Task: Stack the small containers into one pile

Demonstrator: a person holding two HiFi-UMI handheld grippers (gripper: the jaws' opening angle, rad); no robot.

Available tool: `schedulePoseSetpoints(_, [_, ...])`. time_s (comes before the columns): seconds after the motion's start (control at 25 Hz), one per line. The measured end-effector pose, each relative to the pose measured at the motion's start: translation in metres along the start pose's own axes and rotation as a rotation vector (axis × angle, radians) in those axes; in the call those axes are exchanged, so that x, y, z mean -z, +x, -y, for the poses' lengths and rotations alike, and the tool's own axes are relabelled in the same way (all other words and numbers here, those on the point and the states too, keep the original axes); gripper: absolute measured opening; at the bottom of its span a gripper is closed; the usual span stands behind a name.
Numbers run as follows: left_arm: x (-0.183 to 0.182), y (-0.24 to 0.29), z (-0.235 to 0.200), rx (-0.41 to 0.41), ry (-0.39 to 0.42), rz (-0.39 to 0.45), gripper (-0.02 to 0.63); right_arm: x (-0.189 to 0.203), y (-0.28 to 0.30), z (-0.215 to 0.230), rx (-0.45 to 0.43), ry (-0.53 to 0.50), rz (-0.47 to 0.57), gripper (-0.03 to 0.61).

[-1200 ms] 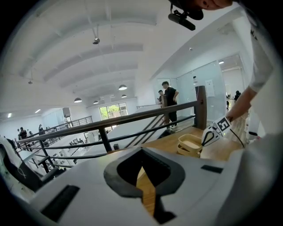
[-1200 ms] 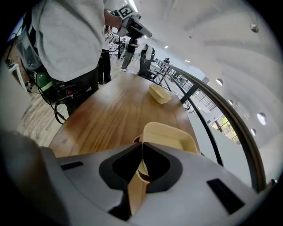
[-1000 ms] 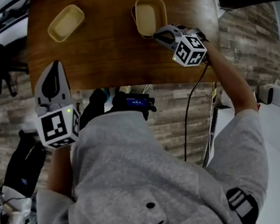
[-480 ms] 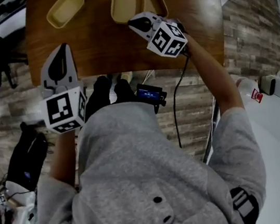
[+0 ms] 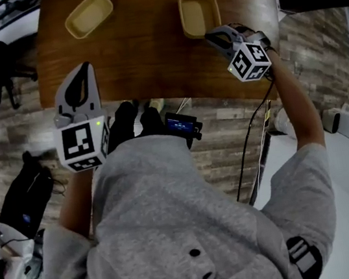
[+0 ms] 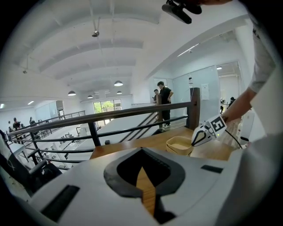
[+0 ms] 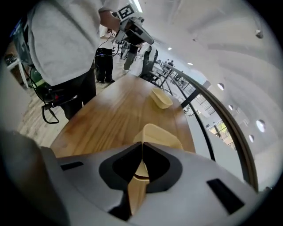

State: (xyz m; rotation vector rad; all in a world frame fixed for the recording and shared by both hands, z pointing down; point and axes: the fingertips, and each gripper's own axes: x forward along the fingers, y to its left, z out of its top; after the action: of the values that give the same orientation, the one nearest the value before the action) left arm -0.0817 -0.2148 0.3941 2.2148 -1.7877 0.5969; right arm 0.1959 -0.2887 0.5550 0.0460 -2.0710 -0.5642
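Note:
Two tan containers show on the wooden table (image 5: pixel 148 54). One lies alone at the far left (image 5: pixel 88 15), also seen in the right gripper view (image 7: pixel 161 98). The other (image 5: pixel 199 13) sits at the far right, and in the left gripper view (image 6: pixel 179 145) it shows a double rim, like two nested. My right gripper (image 5: pixel 211 34) is shut on its near rim (image 7: pixel 152 132), and the thin wall shows between the jaws. My left gripper (image 5: pixel 79 75) is shut and empty, over the table's near left edge.
The table's near edge runs just past both grippers, with a brick-pattern floor below. A black railing (image 6: pixel 132 115) borders the table's far side. A cable (image 5: pixel 246 137) hangs from the right gripper. People stand far off beyond the railing.
Half a second ago my right gripper held a container just left of another one. It has moved right, and only one outline shows there now. The left gripper has hardly moved.

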Motion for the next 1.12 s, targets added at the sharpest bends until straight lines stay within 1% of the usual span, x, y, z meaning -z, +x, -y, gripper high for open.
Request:
schedulePoseSetpoints(0.08, [-0.001,-0.002,-0.006,-0.022,0.008,-0.004,0.011,-0.006,-0.004,0.009,0.024,-0.024,0.022,0.028])
schedulePoseSetpoints(0.2, [0.002,-0.003,-0.004,-0.035,0.011,-0.015,0.011,0.001,-0.003,0.013,0.005,-0.049,0.013,0.028])
schedulePoseSetpoints(0.32, [0.002,-0.004,0.005,-0.027,0.013,-0.022,0.011,0.010,0.009,0.003,-0.018,-0.015,0.001,0.028])
schedulePoseSetpoints(0.44, [0.004,-0.003,0.001,-0.023,0.011,-0.021,0.011,0.003,0.027,-0.008,-0.019,0.044,0.014,0.029])
schedulePoseSetpoints(0.56, [0.008,0.003,-0.005,-0.017,0.003,-0.026,0.011,-0.010,0.046,-0.001,0.002,0.159,0.026,0.029])
schedulePoseSetpoints(0.68, [0.006,0.007,-0.010,-0.013,-0.009,-0.021,0.011,-0.020,0.059,0.011,0.020,0.325,0.017,0.040])
schedulePoseSetpoints(0.72, [0.003,0.008,-0.011,-0.006,-0.012,-0.015,0.011,-0.024,0.061,0.015,0.020,0.386,0.024,0.072])
schedulePoseSetpoints(0.76, [0.000,0.009,-0.012,-0.001,-0.017,-0.008,0.011,-0.027,0.062,0.017,0.019,0.441,0.033,0.118])
schedulePoseSetpoints(0.8, [-0.002,0.010,-0.015,0.004,-0.024,-0.004,0.011,-0.030,0.062,0.019,0.021,0.483,0.038,0.149])
schedulePoseSetpoints(0.88, [-0.004,0.012,-0.024,0.008,-0.036,0.005,0.011,-0.033,0.062,0.025,0.046,0.529,0.030,0.149])
schedulePoseSetpoints(1.0, [-0.001,0.012,-0.043,0.009,-0.053,0.019,0.011,-0.041,0.056,0.028,0.097,0.569,0.008,0.149])
schedulePoseSetpoints(1.12, [0.006,0.013,-0.058,0.043,-0.059,0.027,0.011,-0.058,0.044,0.020,0.130,0.659,0.025,0.149])
